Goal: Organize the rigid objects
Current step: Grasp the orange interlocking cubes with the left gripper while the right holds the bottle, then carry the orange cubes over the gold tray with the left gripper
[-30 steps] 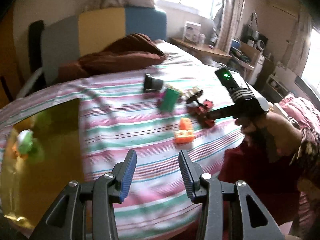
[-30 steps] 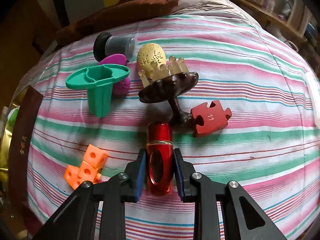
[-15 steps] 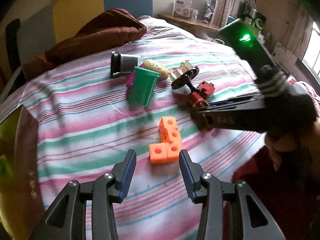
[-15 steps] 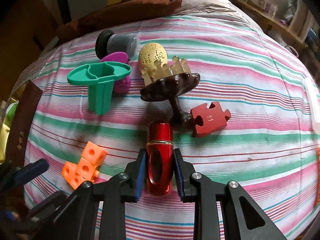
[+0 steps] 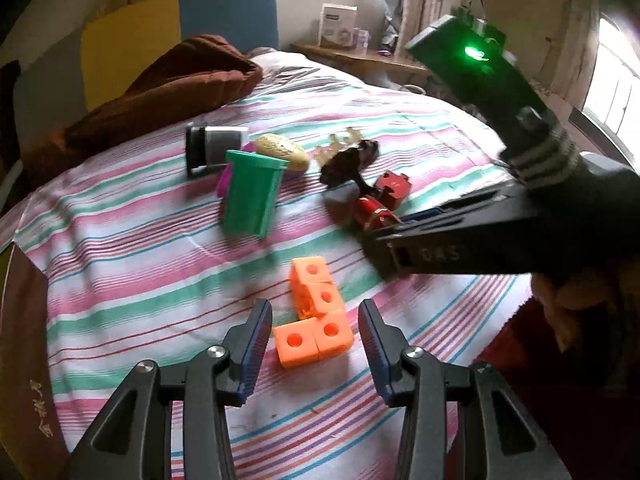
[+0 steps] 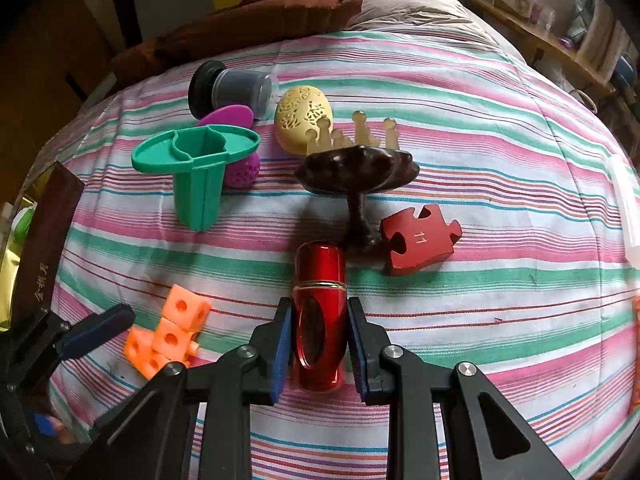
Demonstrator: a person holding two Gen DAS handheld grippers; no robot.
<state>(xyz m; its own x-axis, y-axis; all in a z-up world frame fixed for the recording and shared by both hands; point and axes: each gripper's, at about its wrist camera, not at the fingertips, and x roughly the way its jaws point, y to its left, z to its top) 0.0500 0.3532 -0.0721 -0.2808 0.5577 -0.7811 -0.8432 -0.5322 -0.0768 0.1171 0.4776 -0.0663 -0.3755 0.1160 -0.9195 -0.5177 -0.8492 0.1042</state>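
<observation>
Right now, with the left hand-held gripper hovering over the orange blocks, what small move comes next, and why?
Probably ease the left hand-held gripper down and close it on the cluster of orange plastic cubes with round holes. Its jaws stand open astride the cluster's near end, not yet touching it. The right hand-held gripper is busy, shut on the glossy red metal cylinder.

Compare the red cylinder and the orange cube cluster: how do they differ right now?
The red cylinder is glossy and rounded; the orange cube cluster is matte, blocky, with holes. The cylinder is clamped in the right tool; the cubes sit untouched between the left tool's open jaws. Both rest on the striped bedsheet.
</observation>
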